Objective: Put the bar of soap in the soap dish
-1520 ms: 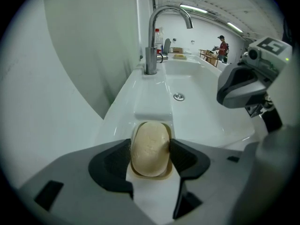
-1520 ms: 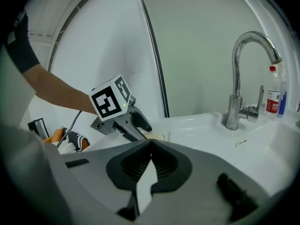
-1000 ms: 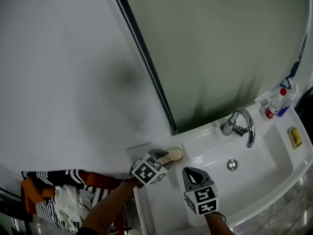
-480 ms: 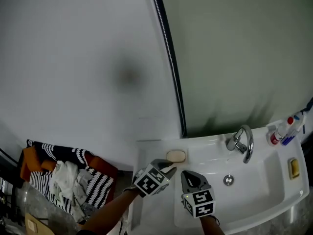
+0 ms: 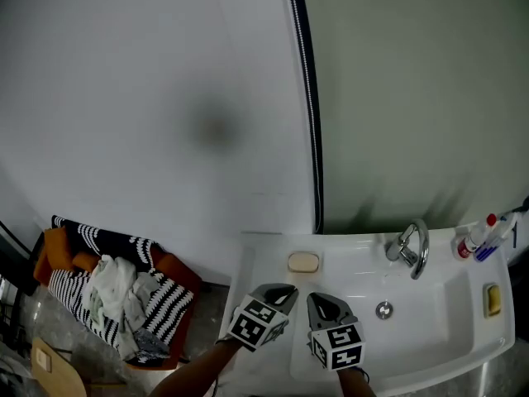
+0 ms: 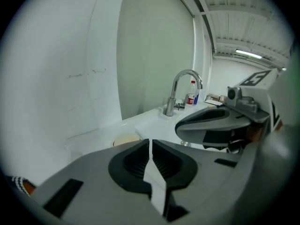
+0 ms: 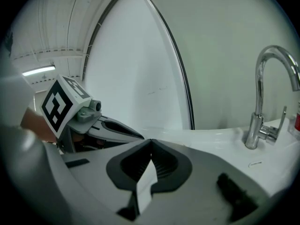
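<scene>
Hovering over the front left corner of the glossy white washbasin, we keep both hand-held grippers apart from the bar of soap. It is a pale cream, round-cornered block lying in the shallow rectangular soap dish on the basin's back ledge, just below the wall. Our left hand-held gripper is closing, its ribbed dark jaws nearly together with nothing between them. The right hand-held gripper is clenched on nothing. Each carries a cube of black-and-white square markers. A curved chrome tap and a round drain sit to the right, with smooth open bowl around them. The label on the red-capped bottle is too small to read.
</scene>
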Demonstrator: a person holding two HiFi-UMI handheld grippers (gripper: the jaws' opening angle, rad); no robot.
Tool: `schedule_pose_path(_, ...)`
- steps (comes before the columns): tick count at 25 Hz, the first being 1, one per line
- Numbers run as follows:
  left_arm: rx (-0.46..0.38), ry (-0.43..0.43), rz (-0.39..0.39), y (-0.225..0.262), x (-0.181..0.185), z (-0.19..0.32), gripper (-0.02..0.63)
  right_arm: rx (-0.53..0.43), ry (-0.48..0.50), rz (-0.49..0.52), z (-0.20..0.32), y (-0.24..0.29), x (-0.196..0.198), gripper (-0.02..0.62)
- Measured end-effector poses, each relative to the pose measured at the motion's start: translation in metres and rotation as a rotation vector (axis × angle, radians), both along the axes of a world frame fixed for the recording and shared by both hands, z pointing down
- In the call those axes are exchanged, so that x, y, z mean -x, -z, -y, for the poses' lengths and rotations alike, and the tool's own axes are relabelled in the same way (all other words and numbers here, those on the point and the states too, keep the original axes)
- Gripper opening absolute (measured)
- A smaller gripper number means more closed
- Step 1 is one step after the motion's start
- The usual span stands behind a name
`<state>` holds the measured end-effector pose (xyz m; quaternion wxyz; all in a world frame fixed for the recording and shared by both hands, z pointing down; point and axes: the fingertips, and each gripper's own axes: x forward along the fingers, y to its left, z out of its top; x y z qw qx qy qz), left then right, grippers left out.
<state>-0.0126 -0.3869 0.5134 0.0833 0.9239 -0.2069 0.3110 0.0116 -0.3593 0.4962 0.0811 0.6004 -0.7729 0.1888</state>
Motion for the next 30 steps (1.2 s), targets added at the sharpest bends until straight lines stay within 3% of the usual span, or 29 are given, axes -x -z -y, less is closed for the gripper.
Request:
schedule_pose_path(17, 0.014, 0.120, -0.225, 0.042, 0.051, -0.064, 0.012, -0.067, -0.064, -0.035, -0.049, 0.030, 0.053, 0.012)
schedule_pose_path(30, 0.014, 0.133, -0.273, 0.049, 0.075, -0.104, 0.012, -0.099, -0.093, -0.074, -0.087, 0.043, 0.081, 0.012)
